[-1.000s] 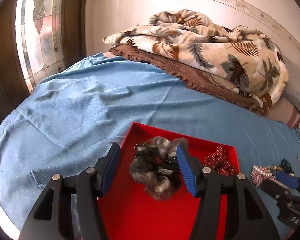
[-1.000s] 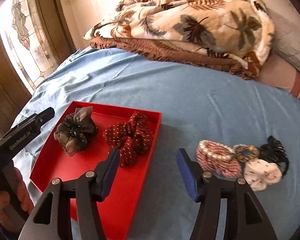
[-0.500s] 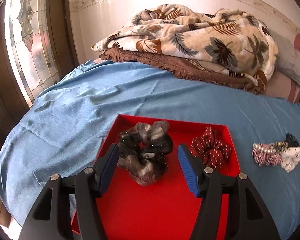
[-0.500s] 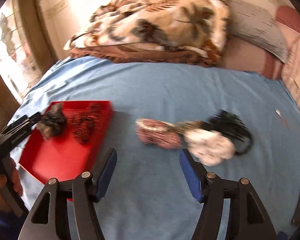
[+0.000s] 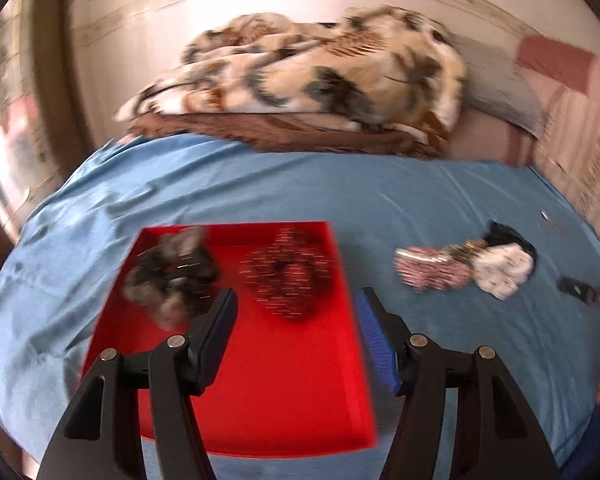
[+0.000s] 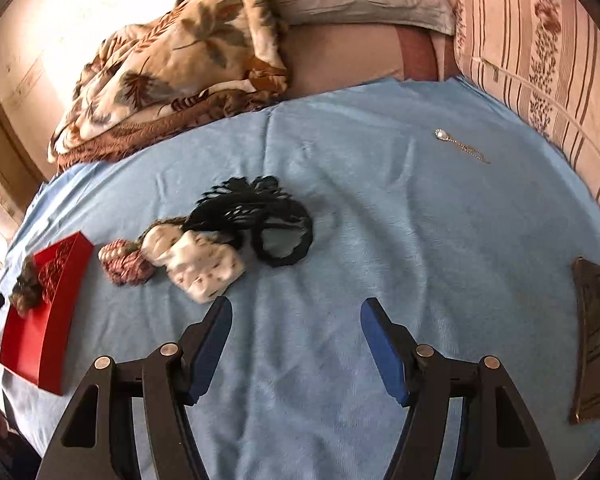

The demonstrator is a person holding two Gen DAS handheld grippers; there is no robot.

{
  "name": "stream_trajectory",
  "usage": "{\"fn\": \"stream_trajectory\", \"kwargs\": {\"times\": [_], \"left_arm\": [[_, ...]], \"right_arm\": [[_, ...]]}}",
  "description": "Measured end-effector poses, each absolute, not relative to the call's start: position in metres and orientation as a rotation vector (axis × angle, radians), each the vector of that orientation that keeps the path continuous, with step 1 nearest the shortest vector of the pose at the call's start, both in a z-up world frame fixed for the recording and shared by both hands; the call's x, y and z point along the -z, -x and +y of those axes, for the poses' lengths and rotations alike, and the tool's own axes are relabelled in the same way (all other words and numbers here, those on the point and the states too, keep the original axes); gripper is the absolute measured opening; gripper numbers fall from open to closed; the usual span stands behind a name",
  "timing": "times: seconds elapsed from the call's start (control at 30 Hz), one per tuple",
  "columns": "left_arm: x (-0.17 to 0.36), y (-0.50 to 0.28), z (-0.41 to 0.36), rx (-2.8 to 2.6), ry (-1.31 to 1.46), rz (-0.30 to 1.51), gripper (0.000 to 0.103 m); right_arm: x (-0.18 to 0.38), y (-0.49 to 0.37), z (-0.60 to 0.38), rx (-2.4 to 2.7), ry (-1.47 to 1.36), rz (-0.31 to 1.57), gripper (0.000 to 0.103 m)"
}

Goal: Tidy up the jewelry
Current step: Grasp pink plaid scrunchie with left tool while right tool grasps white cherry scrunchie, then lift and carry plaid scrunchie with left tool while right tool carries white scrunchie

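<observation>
A second ago the left tool (image 5: 296,312) straddled the grey scrunchie (image 5: 170,276); now it's spread over the red tray (image 5: 260,400), empty. The right tool (image 6: 296,320) (spread too, nothing in it) has swung off the tray to bare blue sheet (image 6: 420,240) beside the white scrunchie (image 6: 200,260).

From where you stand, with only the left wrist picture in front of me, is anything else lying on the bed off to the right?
Observer: Yes, a small silver chain pendant lies alone on the blue sheet.
Operator: Anything nearer?
Observer: A flat brown patterned case lies by the sheet's right edge.
Operator: And that dark thing behind the white scrunchie?
Observer: A black lacy scrunchie, touching the white scrunchie.
</observation>
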State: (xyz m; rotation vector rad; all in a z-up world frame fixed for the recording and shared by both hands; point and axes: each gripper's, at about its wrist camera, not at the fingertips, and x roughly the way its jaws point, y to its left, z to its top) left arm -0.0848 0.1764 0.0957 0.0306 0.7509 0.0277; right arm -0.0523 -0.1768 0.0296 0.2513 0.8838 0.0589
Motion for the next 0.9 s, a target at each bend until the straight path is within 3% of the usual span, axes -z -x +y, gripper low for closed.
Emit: {"fn": "stream_trajectory", "kwargs": {"times": [0.27,0.6,0.63,0.7,0.73,0.77,0.8,0.9], "left_arm": [[-0.066,0.028,0.100,0.103,-0.080,0.884,0.062],[-0.011,-0.051,0.074,0.107,-0.020,1.050,0.057],[-0.009,-0.055,0.072,0.111,-0.008,1.053,0.057],[-0.005,-0.062,0.068,0.124,0.013,1.076,0.055],[-0.003,-0.065,0.066,0.132,0.017,1.083,0.034],[-0.003,-0.066,0.063,0.153,0.022,1.097,0.019],[-0.002,-0.067,0.058,0.166,0.014,1.117,0.012],[-0.015,-0.060,0.048,0.191,-0.018,1.101,0.011]], "right_arm": [[-0.022,0.031,-0.154,-0.286,-0.274,0.879,0.071],[-0.020,0.000,-0.112,-0.390,-0.114,0.859,0.070],[-0.018,-0.003,-0.109,-0.395,-0.106,0.861,0.068],[-0.014,-0.008,-0.106,-0.408,-0.095,0.876,0.043],[-0.011,-0.011,-0.104,-0.412,-0.094,0.888,0.036],[-0.009,-0.013,-0.103,-0.413,-0.095,0.895,0.025],[-0.008,-0.015,-0.104,-0.414,-0.101,0.900,0.020],[-0.009,-0.015,-0.109,-0.431,-0.151,0.907,0.013]]}}
